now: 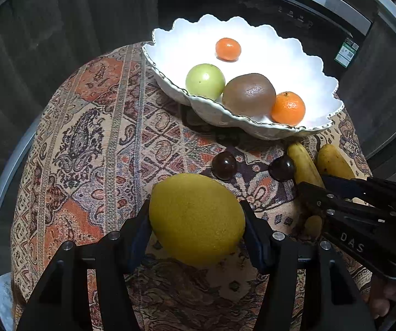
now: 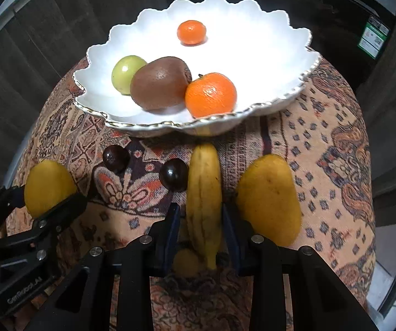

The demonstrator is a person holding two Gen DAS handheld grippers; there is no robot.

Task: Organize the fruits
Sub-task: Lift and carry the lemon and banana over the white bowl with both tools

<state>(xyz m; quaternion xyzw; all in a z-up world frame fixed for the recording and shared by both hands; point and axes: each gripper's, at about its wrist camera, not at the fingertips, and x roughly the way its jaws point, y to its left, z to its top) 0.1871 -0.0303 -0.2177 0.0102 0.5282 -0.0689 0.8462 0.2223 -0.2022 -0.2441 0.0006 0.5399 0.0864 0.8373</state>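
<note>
**Both claws gripping fruit on the desk**

The left claw (image 1: 196,220) holds a big yellow citrus (image 1: 196,218) between its pads, just above the patterned cloth (image 1: 93,138). The right claw (image 2: 200,220) is narrow, clamped on a banana (image 2: 205,193) lying beside a mango (image 2: 269,198). Two dark plums (image 2: 116,157) sit near the bowl (image 2: 253,52), which holds two tangerines (image 2: 210,93), a green apple (image 2: 126,73) and a kiwi (image 2: 159,82).

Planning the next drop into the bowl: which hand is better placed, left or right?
Likely left. Its gripper clamps the lemon with an open path to the bowl. The right gripper has just shut on the banana, still on the cloth.
</note>
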